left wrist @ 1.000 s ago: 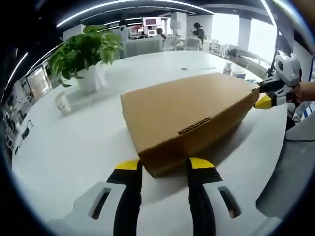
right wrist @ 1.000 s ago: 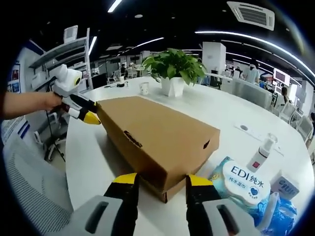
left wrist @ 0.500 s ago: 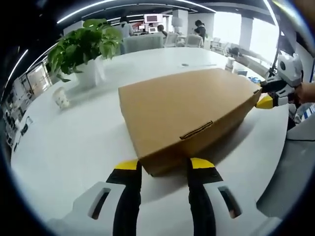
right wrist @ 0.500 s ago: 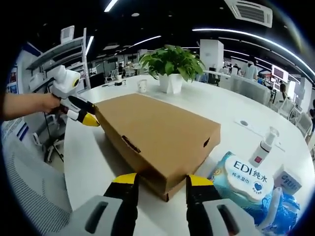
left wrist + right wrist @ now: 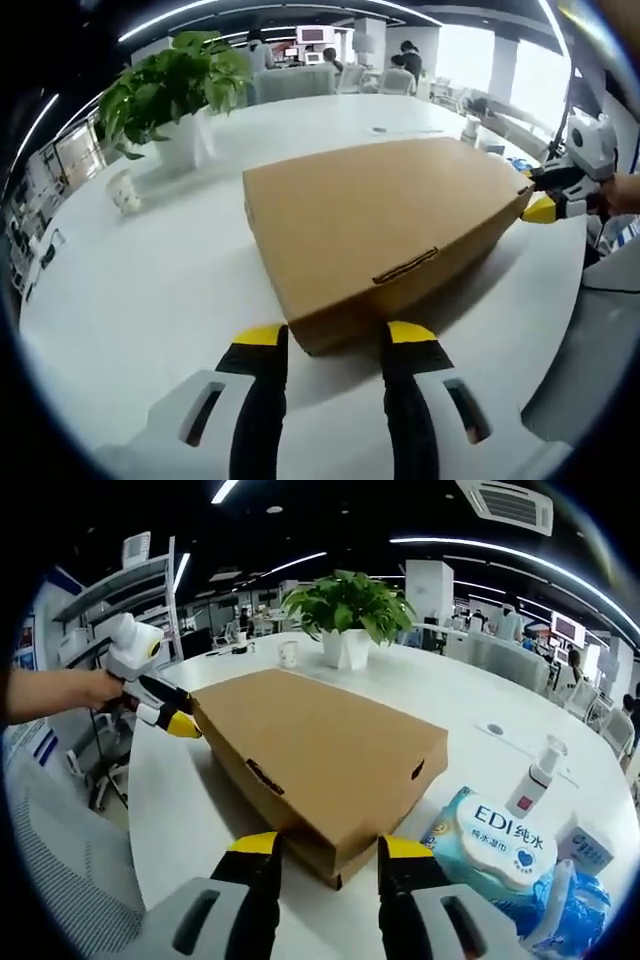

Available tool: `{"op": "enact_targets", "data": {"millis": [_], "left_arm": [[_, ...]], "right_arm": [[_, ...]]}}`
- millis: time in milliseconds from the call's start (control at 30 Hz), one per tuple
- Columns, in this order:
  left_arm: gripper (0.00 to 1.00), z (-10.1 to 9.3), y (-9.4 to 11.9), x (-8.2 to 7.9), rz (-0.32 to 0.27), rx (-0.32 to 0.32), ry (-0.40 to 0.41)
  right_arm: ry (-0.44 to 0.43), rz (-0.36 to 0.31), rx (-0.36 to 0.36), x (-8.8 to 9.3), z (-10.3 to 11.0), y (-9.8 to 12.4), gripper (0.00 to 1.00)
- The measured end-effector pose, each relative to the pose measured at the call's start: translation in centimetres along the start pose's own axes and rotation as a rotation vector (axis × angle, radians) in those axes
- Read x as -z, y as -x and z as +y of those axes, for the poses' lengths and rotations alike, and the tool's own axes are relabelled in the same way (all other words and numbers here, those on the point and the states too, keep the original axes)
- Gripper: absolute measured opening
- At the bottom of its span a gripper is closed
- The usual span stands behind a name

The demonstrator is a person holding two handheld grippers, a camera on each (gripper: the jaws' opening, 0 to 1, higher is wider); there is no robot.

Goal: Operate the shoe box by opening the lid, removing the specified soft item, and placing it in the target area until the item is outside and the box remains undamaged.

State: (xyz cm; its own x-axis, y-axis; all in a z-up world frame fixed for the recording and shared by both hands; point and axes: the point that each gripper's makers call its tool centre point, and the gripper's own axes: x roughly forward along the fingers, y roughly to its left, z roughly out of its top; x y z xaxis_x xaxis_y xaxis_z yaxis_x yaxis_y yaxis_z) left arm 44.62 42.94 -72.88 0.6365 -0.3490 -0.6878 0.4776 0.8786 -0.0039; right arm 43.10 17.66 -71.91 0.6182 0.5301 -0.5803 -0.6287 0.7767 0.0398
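counter (image 5: pixel 130 290): white, carries all | shoe box (image 5: pixel 385 225): brown cardboard, lid down, centre frame of both views | potted plant (image 5: pixel 350 615): upper centre, behind box | wipes pack (image 5: pixel 500 845): lower right, beside box | left gripper (image 5: pixel 335 345): jaws apart, straddling box corner | right gripper (image 5: pixel 330 850): jaws apart at opposite corner

You have a flat brown cardboard box (image 5: pixel 375 225) lying on the white counter (image 5: pixel 150 290). Its lid (image 5: pixel 320 730) is shut, a slot tab showing on one side wall.
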Motion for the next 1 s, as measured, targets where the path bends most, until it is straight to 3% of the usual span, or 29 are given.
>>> {"op": "enact_targets", "data": {"millis": [200,600,1000], "left_arm": [[0.37,0.1,0.8,0.2,-0.010,-0.004,0.004],[0.37,0.4,2.0,-1.3,-0.060,-0.022,-0.035],[0.33,0.1,1.3,-2.0,-0.075,-0.004,-0.094]], "right_arm": [[0.002,-0.012,0.005,-0.2,-0.4,0.4,0.36],[0.026,-0.047,-0.017,-1.5,0.1,0.7,0.36],[0.014,-0.049,-0.005,-1.7,0.0,0.3,0.36]]}}
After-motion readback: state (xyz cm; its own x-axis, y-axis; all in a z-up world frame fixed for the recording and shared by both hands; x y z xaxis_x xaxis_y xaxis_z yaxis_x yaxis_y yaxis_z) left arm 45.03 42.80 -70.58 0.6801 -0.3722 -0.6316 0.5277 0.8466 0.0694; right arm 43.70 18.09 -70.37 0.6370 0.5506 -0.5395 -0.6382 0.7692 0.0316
